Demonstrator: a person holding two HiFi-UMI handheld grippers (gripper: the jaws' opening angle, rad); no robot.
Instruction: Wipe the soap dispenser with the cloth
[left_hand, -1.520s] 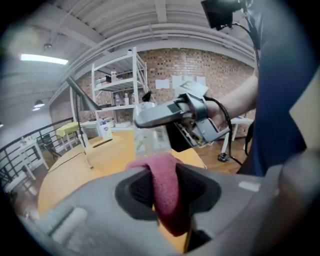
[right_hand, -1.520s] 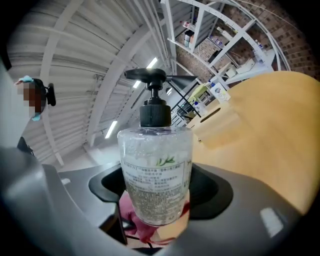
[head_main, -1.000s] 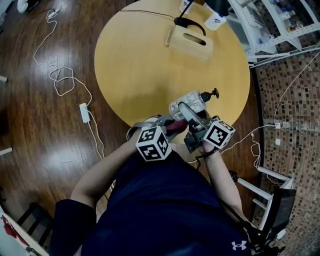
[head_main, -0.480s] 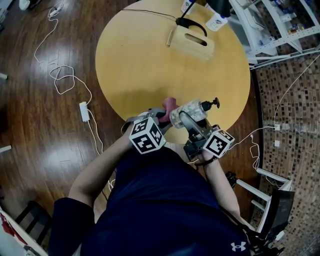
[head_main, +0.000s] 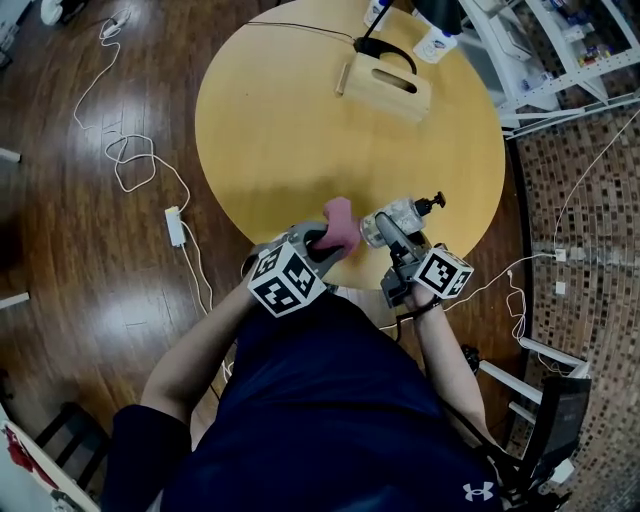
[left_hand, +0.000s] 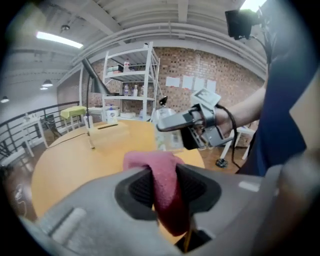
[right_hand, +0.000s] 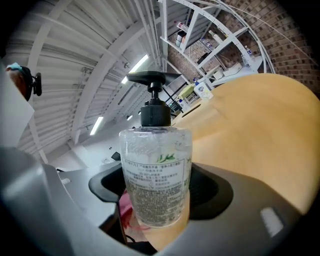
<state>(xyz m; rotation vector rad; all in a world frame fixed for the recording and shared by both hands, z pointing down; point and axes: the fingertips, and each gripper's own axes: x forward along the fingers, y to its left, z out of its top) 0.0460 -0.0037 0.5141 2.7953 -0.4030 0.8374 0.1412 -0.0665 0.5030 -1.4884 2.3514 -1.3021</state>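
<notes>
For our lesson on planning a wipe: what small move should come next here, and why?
Probably move the left tongs sideways until the cloth meets the clear side of the soap dispenser. The right tongs grip the dispenser, the cloth is pinched, and the head view shows a gap between them.

Left tongs (head_main: 325, 240) grip pink cloth (head_main: 340, 214); right tongs (head_main: 392, 232) grip soap dispenser (head_main: 406, 212) beside it.
</notes>
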